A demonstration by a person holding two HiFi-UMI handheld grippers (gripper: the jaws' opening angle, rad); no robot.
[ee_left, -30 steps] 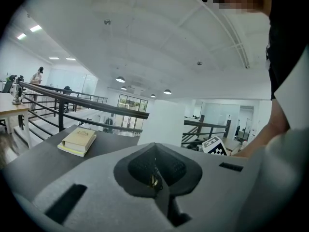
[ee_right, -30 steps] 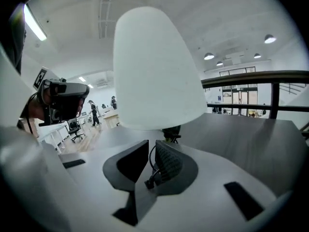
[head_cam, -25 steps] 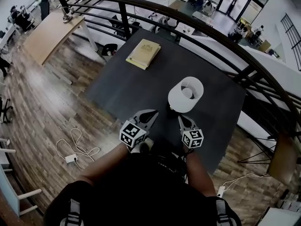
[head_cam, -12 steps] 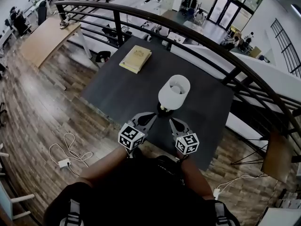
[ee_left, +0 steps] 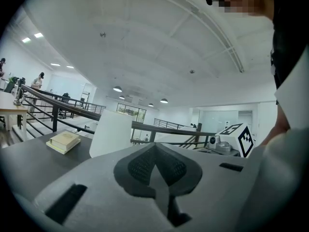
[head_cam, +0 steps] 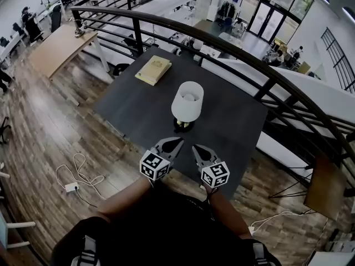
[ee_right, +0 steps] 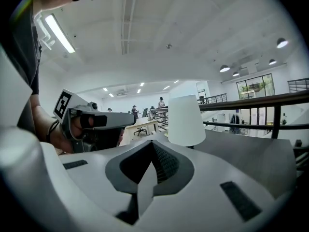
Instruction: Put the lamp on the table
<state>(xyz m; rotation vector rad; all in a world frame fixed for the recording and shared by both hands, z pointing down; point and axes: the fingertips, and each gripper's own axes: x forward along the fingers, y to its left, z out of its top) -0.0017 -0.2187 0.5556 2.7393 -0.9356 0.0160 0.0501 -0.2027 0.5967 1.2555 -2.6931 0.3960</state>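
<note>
A lamp with a white shade and a dark base stands upright on the dark table, nearer the front edge. Both grippers hang at that front edge, apart from the lamp. My left gripper is shut with nothing in it. My right gripper is shut and empty too. In the left gripper view the shade rises beyond my shut left gripper. The right gripper view shows the lamp past my shut right gripper, and the left gripper beside it.
A yellowish book lies at the table's far left corner. A curved black railing runs behind and right of the table. A cable and plug lie on the wooden floor to the left. A light wooden desk stands far left.
Both grippers have drawn back from the lamp's base toward the table's front edge. The lamp stays standing on the table, now farther from the jaws.
</note>
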